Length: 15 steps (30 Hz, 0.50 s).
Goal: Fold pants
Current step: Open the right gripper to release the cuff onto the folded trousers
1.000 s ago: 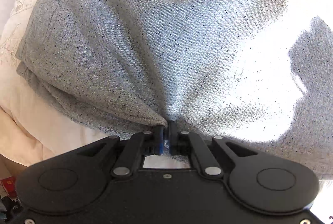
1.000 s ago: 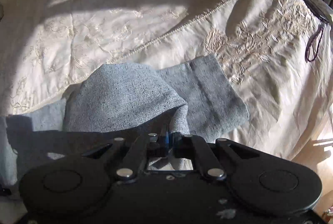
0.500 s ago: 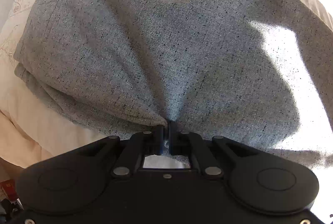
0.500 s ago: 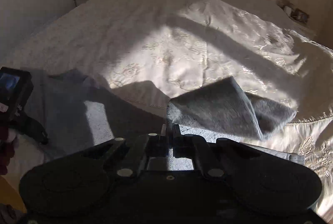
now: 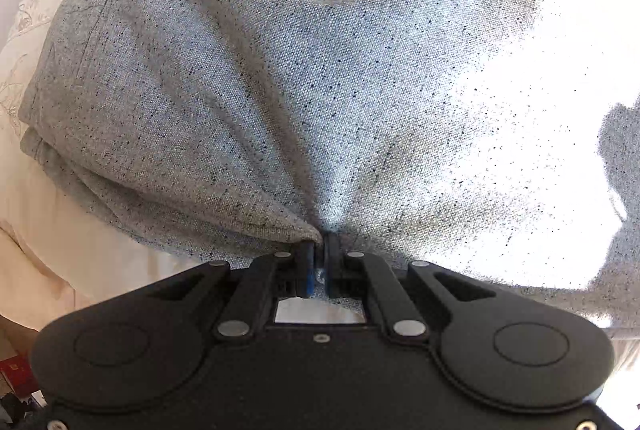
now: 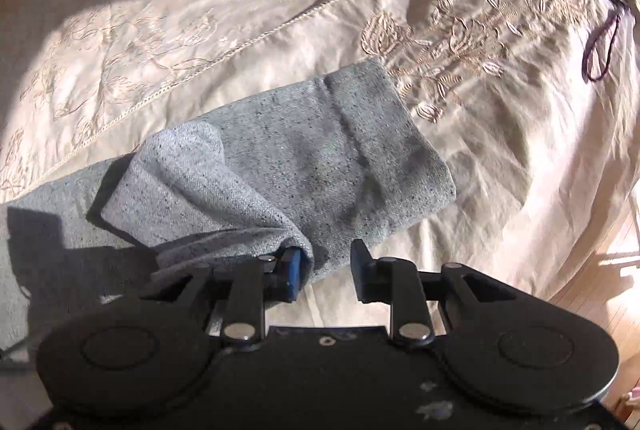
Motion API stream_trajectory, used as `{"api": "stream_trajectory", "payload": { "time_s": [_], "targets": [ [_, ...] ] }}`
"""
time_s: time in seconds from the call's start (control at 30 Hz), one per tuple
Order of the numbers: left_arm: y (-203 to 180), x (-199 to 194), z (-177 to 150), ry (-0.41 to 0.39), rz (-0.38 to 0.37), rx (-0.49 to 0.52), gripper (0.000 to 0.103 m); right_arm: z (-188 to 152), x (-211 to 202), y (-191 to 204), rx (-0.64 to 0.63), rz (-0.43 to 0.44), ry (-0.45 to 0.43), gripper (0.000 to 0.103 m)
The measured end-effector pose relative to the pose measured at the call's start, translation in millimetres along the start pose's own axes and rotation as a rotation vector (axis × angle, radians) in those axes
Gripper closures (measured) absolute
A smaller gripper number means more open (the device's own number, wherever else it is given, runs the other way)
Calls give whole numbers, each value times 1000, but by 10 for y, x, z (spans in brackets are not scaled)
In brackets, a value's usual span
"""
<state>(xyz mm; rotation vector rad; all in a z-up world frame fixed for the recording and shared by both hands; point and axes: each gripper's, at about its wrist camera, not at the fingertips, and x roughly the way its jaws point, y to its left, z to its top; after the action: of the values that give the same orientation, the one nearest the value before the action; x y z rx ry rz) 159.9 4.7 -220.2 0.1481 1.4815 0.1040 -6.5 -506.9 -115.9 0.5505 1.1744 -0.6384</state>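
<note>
The grey speckled pants [image 5: 304, 82] lie on a cream embroidered bedspread [image 5: 60, 198]. In the left wrist view they fill most of the frame, bunched into folds that run down to my left gripper [image 5: 319, 254], which is shut on a pinch of the cloth. In the right wrist view the leg ends of the pants [image 6: 320, 166] lie flat with their hems at the right. My right gripper [image 6: 326, 272] is open, its jaws apart. A fold of cloth rests against its left finger [image 6: 292, 272].
The bedspread [image 6: 500, 150] slopes off at the right to a wooden floor [image 6: 600, 294]. A dark cord loop [image 6: 600, 46] lies at the bedspread's far right edge. Bright sun washes out the right part of the pants in the left wrist view.
My right gripper was shut on the leg cloth and is now open, with the leg ends lying on the bed. Its view swung up toward the headboard and back down. My left gripper stays shut on the pants.
</note>
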Motion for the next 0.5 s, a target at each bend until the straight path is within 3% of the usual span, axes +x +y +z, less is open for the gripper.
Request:
{"api": "stream_trajectory", "payload": {
  "time_s": [0.13, 0.33, 0.4, 0.5],
  "targets": [
    [-83, -28, 6, 4, 4, -14, 97, -38, -35, -82, 26, 22, -2, 65],
    [-47, -28, 31, 1, 6, -39, 97, 120, -16, -541, 280, 69, 6, 64],
    [-27, -8, 32, -1, 8, -45, 97, 194, -10, -706, 342, 47, 0, 64],
    [-37, 11, 14, -4, 20, -48, 97, 344, -49, -905, 324, -36, -25, 62]
  ]
}}
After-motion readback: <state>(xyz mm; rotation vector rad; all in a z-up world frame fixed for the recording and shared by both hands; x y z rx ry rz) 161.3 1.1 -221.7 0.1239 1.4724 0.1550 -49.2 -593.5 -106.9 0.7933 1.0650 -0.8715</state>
